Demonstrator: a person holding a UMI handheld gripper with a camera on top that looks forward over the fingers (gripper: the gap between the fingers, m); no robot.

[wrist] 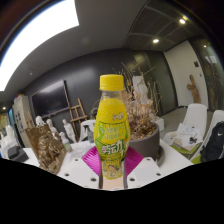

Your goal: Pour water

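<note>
1. In the gripper view we see a bottle (112, 128) standing upright at the centre, directly at twelve o'clock from the hand-held gripper (112, 170). It has a yellow cap, pale yellow liquid inside, and a yellow-and-green label with printing too small for us to read.

2. The hand-held gripper is closed on the bottle – its two magenta pads (93, 160) press against the lower body at nine and three o'clock, just below the label. The bottle's base sits down between the fingers and we cannot tell whether it touches anything beneath it.

3. Below and to either side of the bottle lies a white worktop (55, 163), spreading towards eight and four o'clock.

4. At about two o'clock from the bottle, just behind it, we see a dark round pot (147, 143) holding dried, pale brown stems. At about nine o'clock on the worktop stands another bunch of dry brown plant (45, 145).

5. Farther back at three o'clock there are white chairs (195, 125), and at ten o'clock a dark wall panel (50, 100) with a wooden frame leaning near it.

6. Overhead, a long bright light strip (40, 38) runs towards eleven o'clock, and small ceiling spots (156, 41) shine at one o'clock – all well beyond the bottle.
</note>
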